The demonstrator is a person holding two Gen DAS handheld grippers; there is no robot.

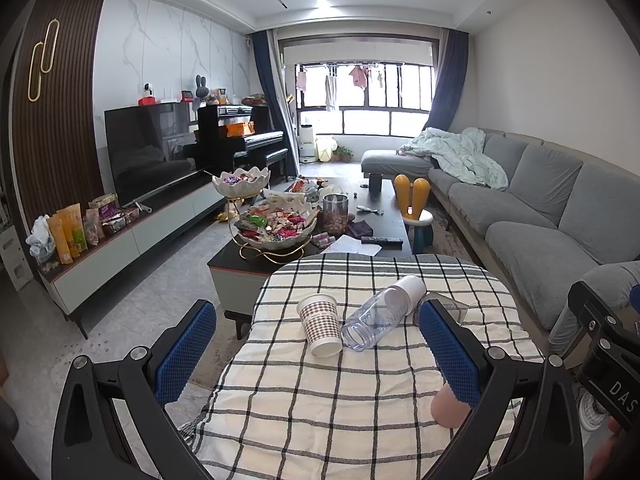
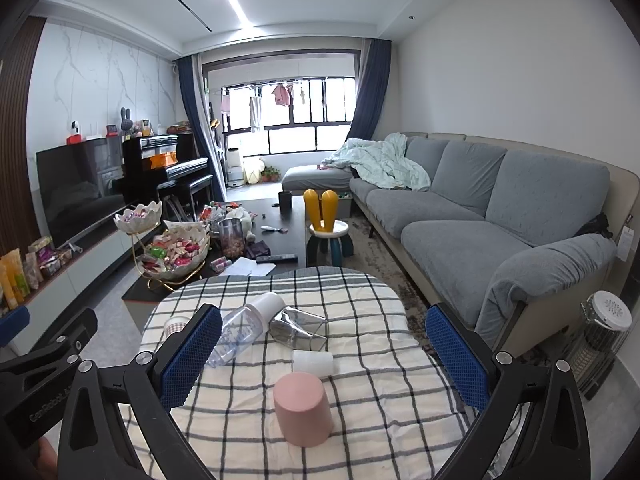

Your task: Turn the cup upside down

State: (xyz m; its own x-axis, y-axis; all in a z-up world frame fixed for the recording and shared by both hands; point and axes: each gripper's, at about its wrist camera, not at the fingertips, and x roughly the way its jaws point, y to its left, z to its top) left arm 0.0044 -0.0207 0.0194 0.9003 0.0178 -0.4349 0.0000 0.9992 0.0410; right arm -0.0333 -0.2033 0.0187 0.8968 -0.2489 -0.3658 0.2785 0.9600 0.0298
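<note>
A pink cup stands upside down on the checked tablecloth, between my right gripper's fingers; a part of it shows in the left wrist view behind the right finger. My right gripper is open and empty above the cloth. My left gripper is open and empty. A patterned paper cup lies on its side ahead of it; it also shows in the right wrist view. A white cup lies on its side behind the pink cup.
A clear bottle with a white cap and a grey glass tumbler lie on the cloth. Beyond stand a dark coffee table with snack bowls, a grey sofa, a stool and a heater.
</note>
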